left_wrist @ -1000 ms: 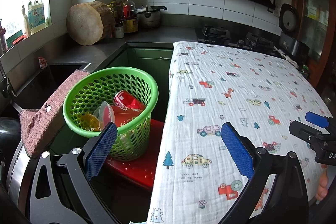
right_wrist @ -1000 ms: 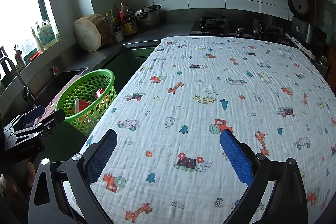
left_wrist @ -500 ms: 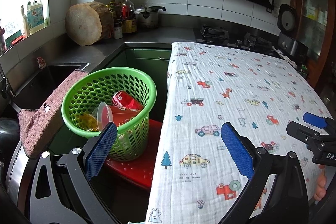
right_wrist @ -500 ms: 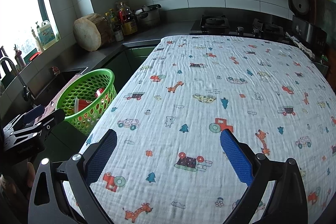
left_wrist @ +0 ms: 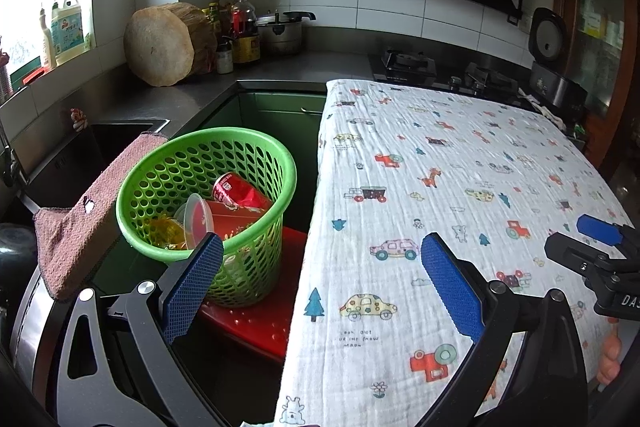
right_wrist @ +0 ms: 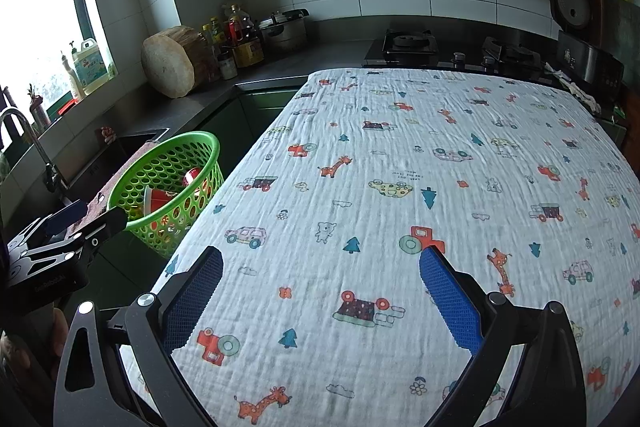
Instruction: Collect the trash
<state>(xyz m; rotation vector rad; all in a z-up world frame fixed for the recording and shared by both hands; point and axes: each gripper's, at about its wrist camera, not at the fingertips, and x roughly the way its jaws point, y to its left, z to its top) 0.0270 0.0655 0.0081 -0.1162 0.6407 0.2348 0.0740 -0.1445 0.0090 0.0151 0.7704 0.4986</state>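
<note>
A green perforated basket (left_wrist: 168,163) stands on a red stool (left_wrist: 256,323) left of the table; it also shows in the right wrist view (right_wrist: 160,167). Inside lie a crushed red can (left_wrist: 236,189), a clear plastic lid (left_wrist: 196,217), a red carton and a yellow wrapper (left_wrist: 162,229). My left gripper (left_wrist: 320,267) is open and empty, over the table's left edge beside the basket. My right gripper (right_wrist: 320,275) is open and empty above the table. No trash shows on the table's printed cloth (right_wrist: 440,163).
A pink towel (left_wrist: 80,219) hangs over the sink edge beside the basket. A round wooden block (left_wrist: 160,47), bottles and a pot sit on the back counter. A gas stove (right_wrist: 408,41) and rice cooker (right_wrist: 572,11) stand behind the table.
Both grippers stay open and empty. The left wrist view has shifted slightly, so the table edge sits a little further left; the right view is almost unchanged.
</note>
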